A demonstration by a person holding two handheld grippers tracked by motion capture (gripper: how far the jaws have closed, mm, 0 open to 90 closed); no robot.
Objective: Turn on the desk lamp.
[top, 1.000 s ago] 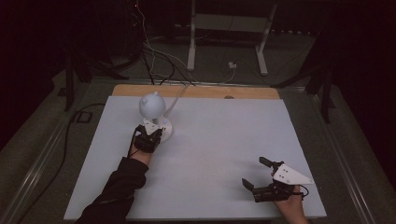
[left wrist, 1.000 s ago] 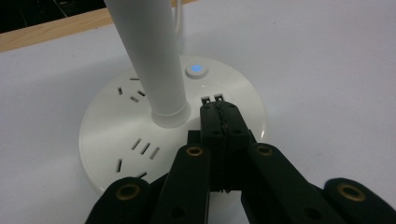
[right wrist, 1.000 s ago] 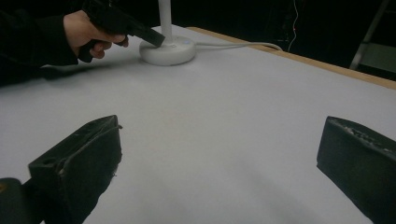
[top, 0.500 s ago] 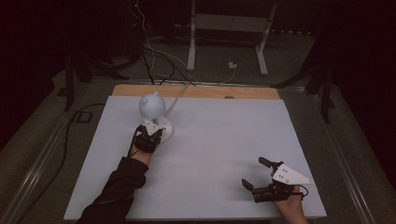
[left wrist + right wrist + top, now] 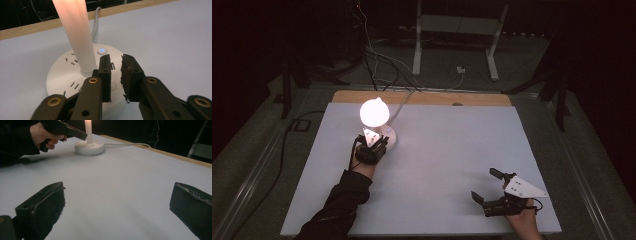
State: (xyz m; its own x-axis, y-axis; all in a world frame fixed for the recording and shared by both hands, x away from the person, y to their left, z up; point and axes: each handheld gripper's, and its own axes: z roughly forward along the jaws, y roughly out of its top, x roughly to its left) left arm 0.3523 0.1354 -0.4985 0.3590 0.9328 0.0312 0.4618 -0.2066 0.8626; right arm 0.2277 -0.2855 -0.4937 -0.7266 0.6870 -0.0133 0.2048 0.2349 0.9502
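A white table lamp stands at the back left of the white tabletop (image 5: pixel 452 150), its globe (image 5: pixel 374 112) glowing brightly above a round base (image 5: pixel 390 137). In the left gripper view the lit stem (image 5: pixel 77 35) rises from the base (image 5: pixel 62 72), which has socket slots and a blue-lit power button (image 5: pixel 101 50). My left gripper (image 5: pixel 379 145) hovers over the base's near edge. Its jaws (image 5: pixel 115 58) have just been opening and stand a narrow gap apart with nothing between them. My right gripper (image 5: pixel 483 183) rests wide open near the front right, empty (image 5: pixel 117 190).
The lamp's grey cable (image 5: pixel 404 102) runs off the back over a wooden strip (image 5: pixel 427 98). Beyond the table lie floor cables and a white stand's legs (image 5: pixel 417 55). From the right gripper view, the other hand (image 5: pixel 42 135) holds its gripper by the lamp base (image 5: pixel 89 147).
The lamp's globe has gone from dull white to brightly lit. The left gripper stays over the base and the right gripper has not moved.
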